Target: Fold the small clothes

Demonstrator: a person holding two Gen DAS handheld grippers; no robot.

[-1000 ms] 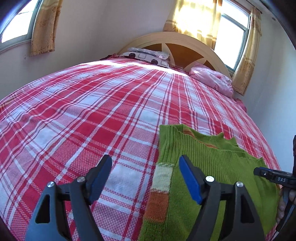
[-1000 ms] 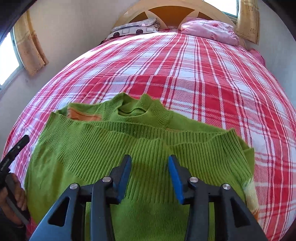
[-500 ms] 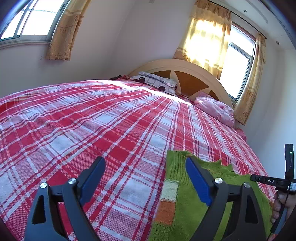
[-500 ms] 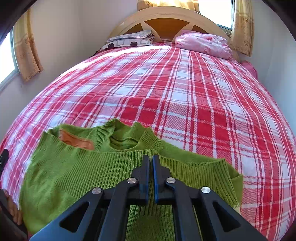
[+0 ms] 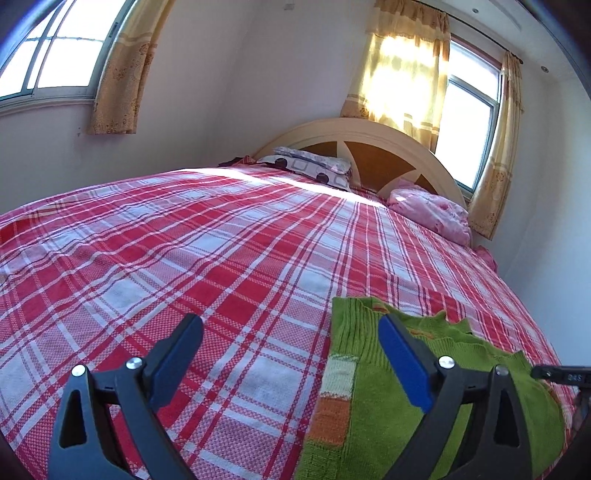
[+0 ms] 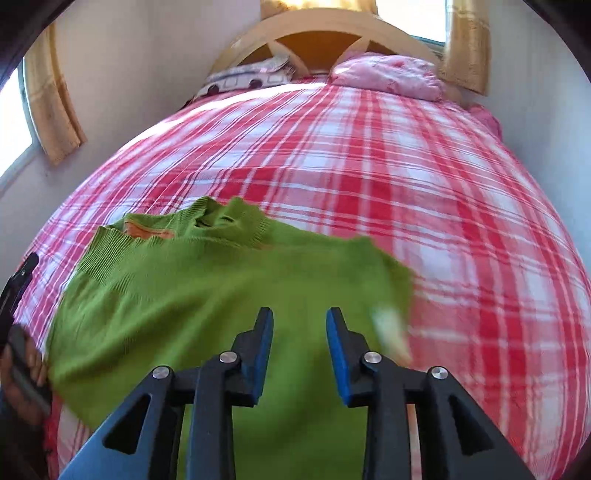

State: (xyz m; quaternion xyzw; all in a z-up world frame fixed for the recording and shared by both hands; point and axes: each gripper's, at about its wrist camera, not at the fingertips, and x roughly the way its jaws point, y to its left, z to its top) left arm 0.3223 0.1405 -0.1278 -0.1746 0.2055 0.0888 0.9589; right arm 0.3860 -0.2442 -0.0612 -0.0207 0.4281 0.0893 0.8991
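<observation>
Sweater [image 6: 207,295] lies released; right tongs [image 6: 300,347] just reopened above it, left tongs [image 5: 291,354] widened, both empty.

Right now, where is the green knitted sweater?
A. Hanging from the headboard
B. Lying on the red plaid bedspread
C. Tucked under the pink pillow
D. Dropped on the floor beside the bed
B: the green sweater lies folded on the red plaid bedspread at the near end of the bed, far from the pink pillow and the headboard.
</observation>
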